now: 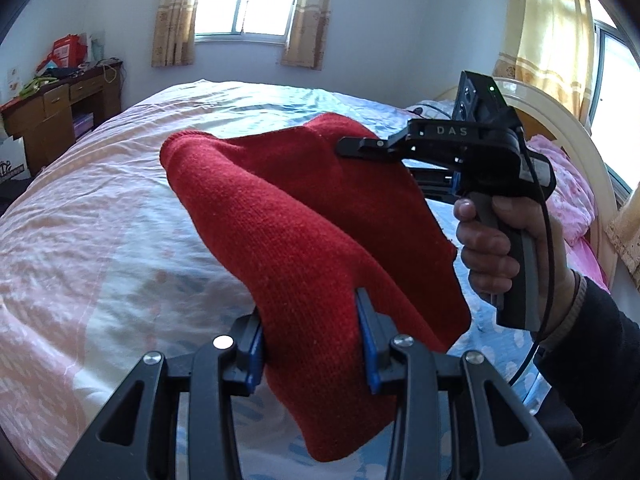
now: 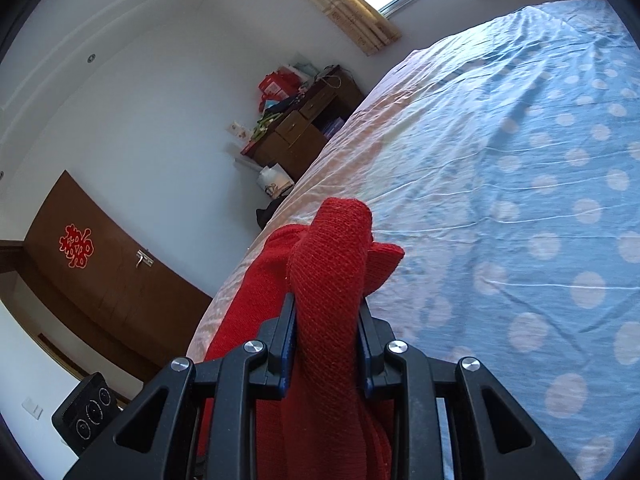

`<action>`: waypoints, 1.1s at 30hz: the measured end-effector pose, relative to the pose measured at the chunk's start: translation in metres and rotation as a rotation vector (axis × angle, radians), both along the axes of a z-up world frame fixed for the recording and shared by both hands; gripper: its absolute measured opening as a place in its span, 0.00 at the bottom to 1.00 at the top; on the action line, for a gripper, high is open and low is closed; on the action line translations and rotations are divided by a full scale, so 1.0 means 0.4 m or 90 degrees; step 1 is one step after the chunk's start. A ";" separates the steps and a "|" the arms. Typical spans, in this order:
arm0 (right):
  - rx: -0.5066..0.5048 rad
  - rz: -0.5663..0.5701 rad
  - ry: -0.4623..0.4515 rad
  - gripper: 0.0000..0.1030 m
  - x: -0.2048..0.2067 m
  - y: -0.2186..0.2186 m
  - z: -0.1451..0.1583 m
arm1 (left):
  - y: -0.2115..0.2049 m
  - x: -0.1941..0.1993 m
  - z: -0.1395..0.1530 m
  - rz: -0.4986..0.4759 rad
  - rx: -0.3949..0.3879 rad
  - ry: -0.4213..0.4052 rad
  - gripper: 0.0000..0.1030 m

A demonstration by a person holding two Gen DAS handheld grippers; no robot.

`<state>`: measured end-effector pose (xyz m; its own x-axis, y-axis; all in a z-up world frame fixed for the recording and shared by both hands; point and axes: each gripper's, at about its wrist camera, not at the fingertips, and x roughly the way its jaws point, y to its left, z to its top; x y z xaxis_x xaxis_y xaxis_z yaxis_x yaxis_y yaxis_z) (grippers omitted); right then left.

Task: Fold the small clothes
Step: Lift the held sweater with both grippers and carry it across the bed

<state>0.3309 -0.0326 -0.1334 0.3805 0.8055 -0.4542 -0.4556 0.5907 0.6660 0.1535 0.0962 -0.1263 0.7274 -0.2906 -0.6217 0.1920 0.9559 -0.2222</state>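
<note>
Red knit garment (image 1: 304, 248) hangs above the bed (image 1: 100, 216), pinched firmly in my left gripper (image 1: 312, 344) and right gripper (image 2: 326, 332). I should keep it taut, lowering both ends evenly.

Left gripper (image 1: 312, 344) and right gripper (image 2: 326, 340) both raised, clamped on cloth; hand (image 1: 508, 248) around the right's handle

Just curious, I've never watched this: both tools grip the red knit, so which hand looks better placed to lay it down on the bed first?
Probably the left tool: the red knit garment hangs low from it, close above the bed sheet.
</note>
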 end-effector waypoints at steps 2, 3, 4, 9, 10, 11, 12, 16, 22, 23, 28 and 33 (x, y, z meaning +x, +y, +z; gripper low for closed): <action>-0.006 0.005 0.000 0.25 0.001 0.017 0.001 | 0.009 -0.002 -0.005 0.004 -0.003 0.000 0.39; -0.011 0.008 0.000 0.25 0.002 0.025 0.001 | 0.015 -0.003 -0.009 0.007 -0.006 0.002 0.39; -0.017 0.009 0.000 0.25 0.004 0.035 0.000 | 0.018 -0.003 -0.011 0.008 -0.007 0.002 0.39; -0.029 0.017 0.005 0.25 0.018 0.088 -0.014 | 0.047 -0.011 -0.017 0.026 -0.013 0.007 0.39; -0.032 0.021 0.004 0.25 0.019 0.103 -0.017 | 0.057 -0.014 -0.020 0.032 -0.012 0.008 0.39; -0.034 0.024 0.004 0.25 0.019 0.114 -0.019 | 0.062 -0.014 -0.023 0.034 -0.012 0.009 0.39; -0.040 0.030 0.005 0.25 0.020 0.132 -0.025 | 0.066 -0.018 -0.027 0.039 -0.012 0.011 0.39; -0.061 0.042 0.009 0.25 0.020 0.180 -0.043 | 0.092 -0.027 -0.055 0.061 -0.021 0.024 0.39; -0.076 0.056 0.001 0.25 0.012 0.222 -0.046 | 0.105 -0.041 -0.081 0.069 -0.030 0.038 0.39; -0.078 0.056 0.001 0.25 0.012 0.222 -0.047 | 0.107 -0.043 -0.083 0.070 -0.031 0.039 0.39; -0.070 0.050 0.023 0.25 0.022 0.210 -0.067 | 0.117 -0.054 -0.113 0.077 -0.046 0.043 0.39; -0.057 0.028 0.054 0.25 0.039 0.191 -0.101 | 0.117 -0.058 -0.117 0.082 -0.049 0.039 0.45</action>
<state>0.3467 0.0437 -0.1737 0.3024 0.7751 -0.5548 -0.4264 0.6306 0.6485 0.1303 0.1428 -0.1731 0.7236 -0.2463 -0.6448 0.0531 0.9513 -0.3037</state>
